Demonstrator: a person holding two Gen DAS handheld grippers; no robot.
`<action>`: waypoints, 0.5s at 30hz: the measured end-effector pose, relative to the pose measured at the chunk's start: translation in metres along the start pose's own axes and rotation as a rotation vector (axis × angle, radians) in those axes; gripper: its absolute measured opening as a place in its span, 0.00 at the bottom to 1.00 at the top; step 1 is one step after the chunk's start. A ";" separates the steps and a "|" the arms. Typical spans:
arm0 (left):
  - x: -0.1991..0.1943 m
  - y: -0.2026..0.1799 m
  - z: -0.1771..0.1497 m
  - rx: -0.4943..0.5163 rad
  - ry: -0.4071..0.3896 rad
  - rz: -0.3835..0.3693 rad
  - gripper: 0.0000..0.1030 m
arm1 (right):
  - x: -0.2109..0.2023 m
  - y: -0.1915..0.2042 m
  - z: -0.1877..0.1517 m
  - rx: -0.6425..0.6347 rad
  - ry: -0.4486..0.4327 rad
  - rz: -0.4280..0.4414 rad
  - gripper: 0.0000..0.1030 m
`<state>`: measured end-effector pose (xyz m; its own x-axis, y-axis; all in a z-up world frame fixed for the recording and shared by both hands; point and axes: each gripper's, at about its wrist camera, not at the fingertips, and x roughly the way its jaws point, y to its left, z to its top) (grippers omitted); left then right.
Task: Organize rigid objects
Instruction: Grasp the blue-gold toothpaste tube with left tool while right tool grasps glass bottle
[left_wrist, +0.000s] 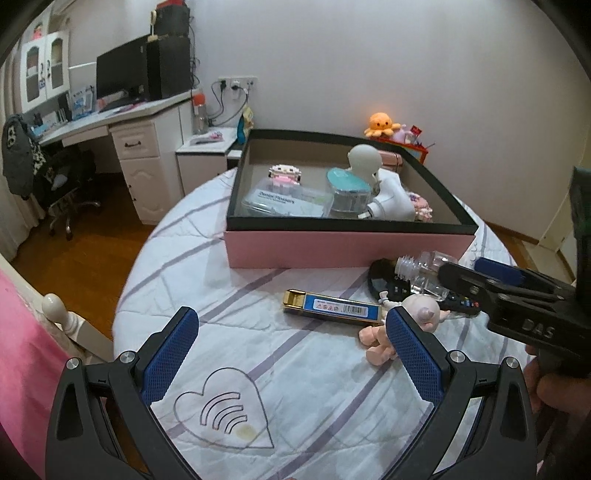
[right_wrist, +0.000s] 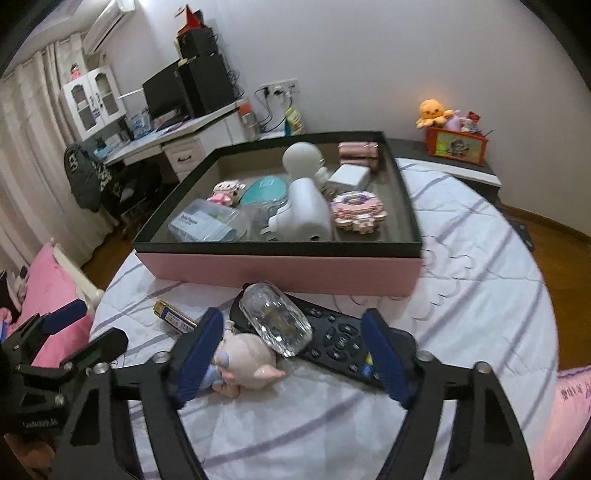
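So my left gripper (left_wrist: 291, 354) is hanging wide apart over the white quilt with purple stripes (left_wrist: 295, 387), nothing in it; right gripper (right_wrist: 295, 354) has its jaws spread, straddling the clear glass bottle (right_wrist: 275, 321) and black remote control (right_wrist: 332, 339), pads not pressing either as far as I can see; little pink pig figurine (right_wrist: 247, 363) sits against its 9 o'clock finger; blue-and-gold lighter (left_wrist: 332, 308) lies at 10 o'clock; pink box with black rim (right_wrist: 280, 267) of sorted stuff sits at 12.
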<state>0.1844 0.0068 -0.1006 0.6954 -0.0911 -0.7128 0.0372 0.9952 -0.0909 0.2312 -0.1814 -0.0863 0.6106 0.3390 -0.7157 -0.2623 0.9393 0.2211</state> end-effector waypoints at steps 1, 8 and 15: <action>0.003 -0.001 0.000 0.003 0.006 0.000 1.00 | 0.006 0.001 0.002 -0.010 0.009 0.008 0.63; 0.021 -0.006 -0.001 0.016 0.040 -0.025 1.00 | 0.025 0.007 0.000 -0.069 0.044 0.056 0.38; 0.042 -0.023 -0.002 0.062 0.083 -0.058 1.00 | 0.016 -0.010 0.000 -0.012 0.029 0.079 0.34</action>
<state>0.2118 -0.0196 -0.1296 0.6294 -0.1492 -0.7626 0.1220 0.9882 -0.0926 0.2436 -0.1848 -0.1004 0.5662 0.4098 -0.7151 -0.3176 0.9091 0.2695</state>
